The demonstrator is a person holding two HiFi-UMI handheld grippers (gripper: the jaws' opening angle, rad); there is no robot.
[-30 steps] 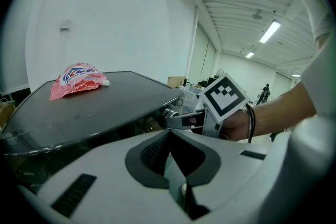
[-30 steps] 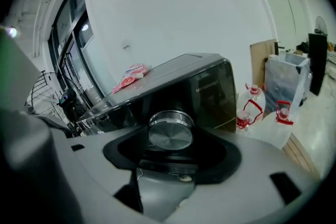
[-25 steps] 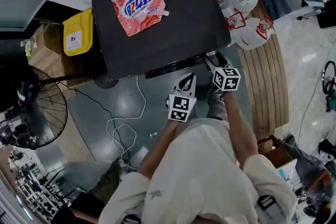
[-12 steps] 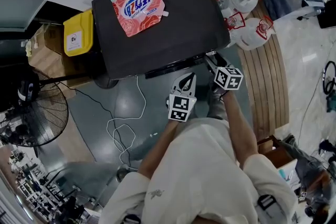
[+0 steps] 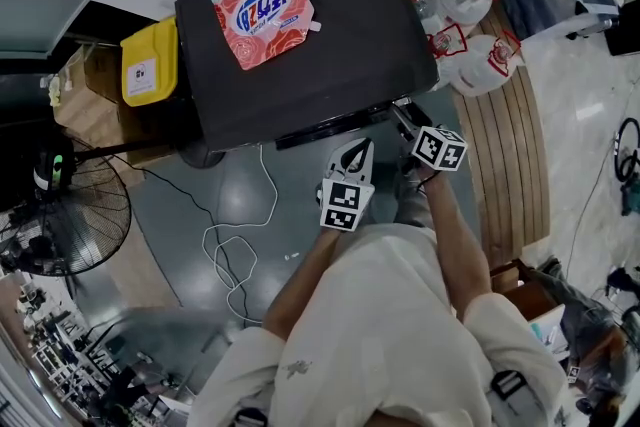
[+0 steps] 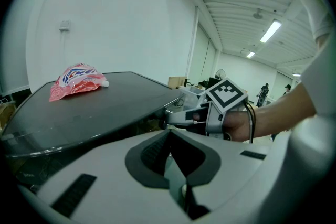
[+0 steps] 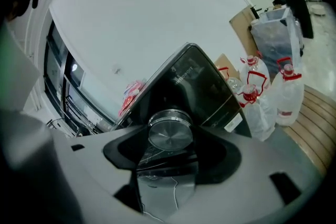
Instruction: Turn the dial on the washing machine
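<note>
I am standing over the washing machine [image 5: 330,65], whose dark flat top is filling the middle of the head view. A pink detergent pouch [image 5: 262,5] is lying on the far left of that top, clear of the job. The control strip is running along the machine's near edge, and that is where I am working.

I am holding my left gripper [image 5: 355,153] just short of that edge, beside the right one. Its jaws are pressed together with nothing between them, so it is idling.

I am reaching my right gripper [image 5: 403,115] in to the near right corner of the machine, with its marker cube [image 5: 438,147] sitting tilted. In the right gripper view the round silver dial [image 7: 169,132] is sitting squarely between the jaws, and the dark pads are bearing on its rim from both sides, so I am clamping it.

By my reckoning the reach and the grasp are done and the turn is under way. I cannot read which setting the dial is pointing to, so how much rotation is left is unclear. Letting go is still ahead.
</note>
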